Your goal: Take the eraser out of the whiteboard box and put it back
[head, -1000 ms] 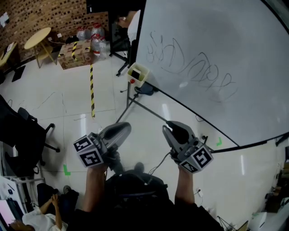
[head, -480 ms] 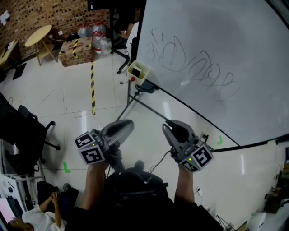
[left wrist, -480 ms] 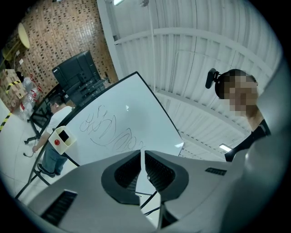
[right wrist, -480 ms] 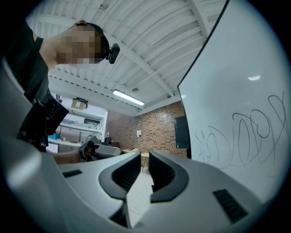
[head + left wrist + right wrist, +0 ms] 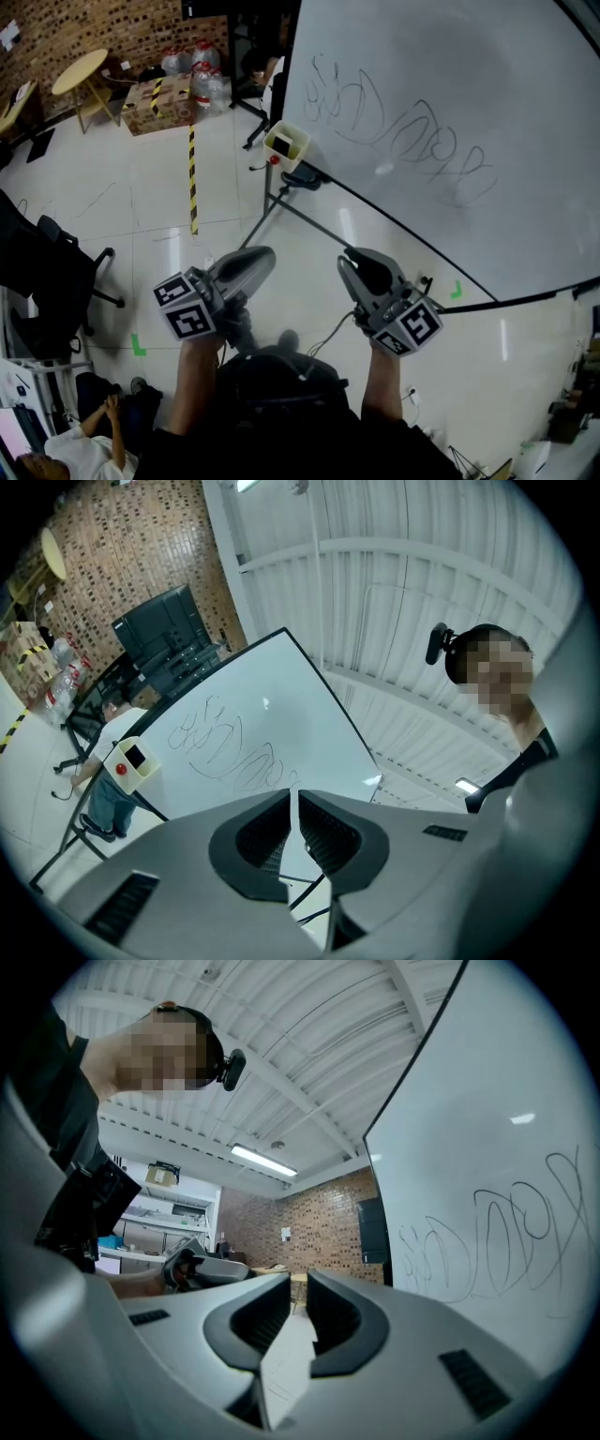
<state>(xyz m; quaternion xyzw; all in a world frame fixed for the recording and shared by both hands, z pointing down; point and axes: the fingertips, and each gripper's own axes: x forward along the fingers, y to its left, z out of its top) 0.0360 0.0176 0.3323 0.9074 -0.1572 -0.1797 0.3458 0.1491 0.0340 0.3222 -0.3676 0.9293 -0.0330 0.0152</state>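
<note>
Whiteboard box (image 5: 287, 147) hangs well beyond the left gripper (image 5: 262, 254) and right gripper (image 5: 352, 260), side by side, fingers closed, empty.

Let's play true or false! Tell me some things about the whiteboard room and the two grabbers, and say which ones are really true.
1. The whiteboard has squiggles drawn on it. True.
2. The right gripper is holding something. False: its jaws are together with nothing between them.
3. A small cream box sits at the whiteboard's lower corner. True.
4. The left gripper is touching that box. False: it is well away from it, close to the person's body, shut and empty.
5. The floor tape is striped yellow and black. True.
6. The round table is blue. False: it is a pale wood colour.
</note>
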